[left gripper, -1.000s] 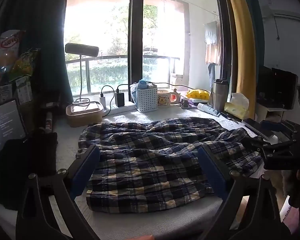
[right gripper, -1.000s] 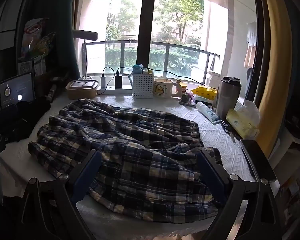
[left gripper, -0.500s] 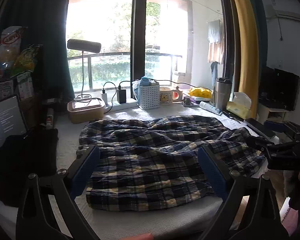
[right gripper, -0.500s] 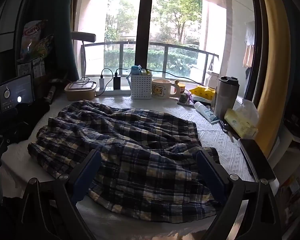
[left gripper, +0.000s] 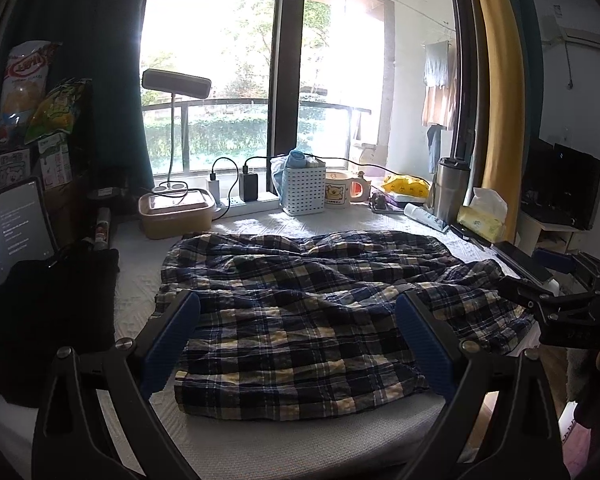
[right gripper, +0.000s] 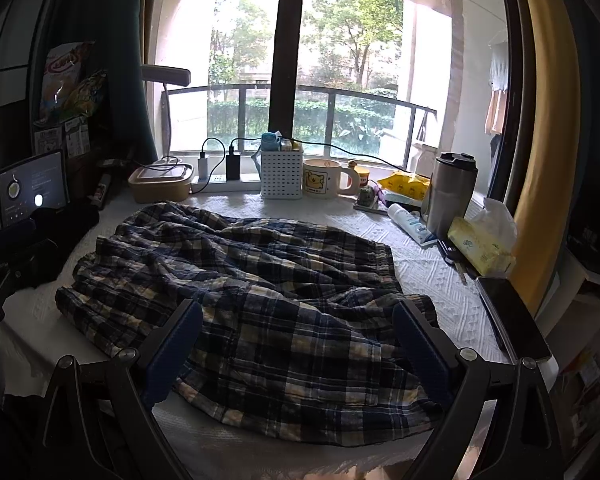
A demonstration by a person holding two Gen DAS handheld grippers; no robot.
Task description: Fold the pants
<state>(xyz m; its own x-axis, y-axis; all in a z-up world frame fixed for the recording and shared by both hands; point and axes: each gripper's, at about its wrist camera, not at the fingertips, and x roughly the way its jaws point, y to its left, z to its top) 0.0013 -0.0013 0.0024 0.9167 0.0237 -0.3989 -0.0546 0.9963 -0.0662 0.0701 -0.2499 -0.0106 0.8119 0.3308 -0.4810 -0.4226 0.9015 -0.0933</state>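
Dark blue and cream plaid pants (left gripper: 300, 312) lie crumpled across a white textured table (left gripper: 260, 440). In the right wrist view the same pants (right gripper: 260, 312) spread from the left edge toward the front right. My left gripper (left gripper: 298, 328) hovers above the near part of the cloth, open, with nothing between its blue pads. My right gripper (right gripper: 298, 328) is likewise open over the pants' near right portion, holding nothing. The right gripper also shows as a dark frame at the right edge of the left wrist view (left gripper: 556, 304).
Along the window stand a lidded box (left gripper: 176, 212), a white basket (left gripper: 304, 190), a mug (left gripper: 342, 196), a steel tumbler (right gripper: 452, 196) and a tissue pack (right gripper: 480, 244). A tablet (left gripper: 8, 232) and black cloth (left gripper: 48, 312) sit left; a phone (right gripper: 512, 316) lies right.
Both views have drifted slightly, the cameras pulling back and up a little. The pants have not moved, and both grippers stay open.
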